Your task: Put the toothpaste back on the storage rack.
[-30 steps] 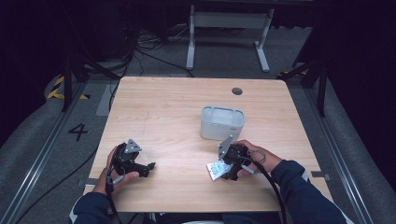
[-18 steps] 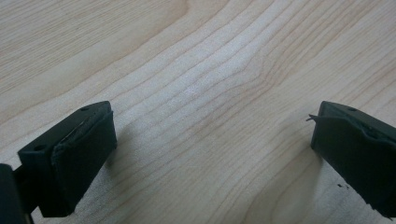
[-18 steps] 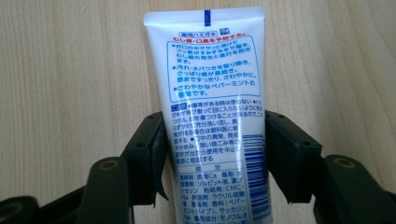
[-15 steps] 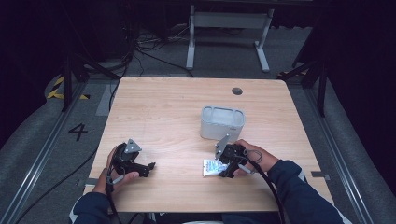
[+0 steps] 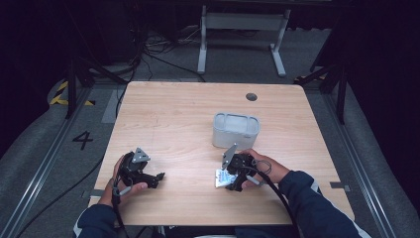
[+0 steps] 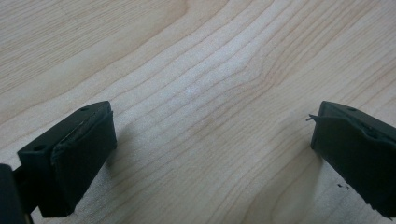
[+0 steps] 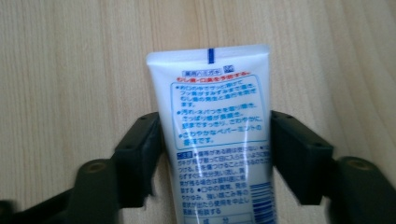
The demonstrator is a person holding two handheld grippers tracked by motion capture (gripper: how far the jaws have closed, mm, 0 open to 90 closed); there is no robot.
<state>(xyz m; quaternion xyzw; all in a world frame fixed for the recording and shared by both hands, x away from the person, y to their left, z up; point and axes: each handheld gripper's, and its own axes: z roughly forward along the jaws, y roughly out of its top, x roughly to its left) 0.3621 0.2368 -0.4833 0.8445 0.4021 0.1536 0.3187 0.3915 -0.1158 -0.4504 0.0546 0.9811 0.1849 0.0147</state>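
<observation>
- From the high view: right gripper (image 5: 229, 179) sits near the table's front edge, right of centre, angled down onto a white toothpaste tube (image 5: 221, 178) lying flat on the wooden table (image 5: 188, 114).
- Same view: tube pokes out to the left of the gripper's body; the rest of it is hidden under the black frame and the person's right hand (image 5: 262, 168).
- Same view: pale grey lidded plastic container (image 5: 236, 130) stands just behind the right gripper, apart from the tube.
- Same view: left gripper (image 5: 157, 179) rests at the front left, held in the left hand (image 5: 124, 181), well apart from the tube; table around it is bare wood.
- Left gripper view: both black pads spread wide, one at each lower corner, nothing but wood grain between them. Pads sit low over the table; can't tell if they touch it.
- Right gripper view: toothpaste tube (image 7: 219, 135) runs straight up the middle between the two jaws, crimped flat end with a blue mark pointing away from the camera, printed back label with blue and red Japanese text facing up.
- Right gripper view: jaws have just been closing, then eased back slightly; tube is between them. Left pad (image 7: 140, 154) and right pad (image 7: 299, 154) both meet the tube's long edges, so it reads as a light pinch across the tube's width.
- Right gripper view: tube's cap end is out of frame at the bottom; tube lies flat on the table, not lifted as far as I can tell.
</observation>
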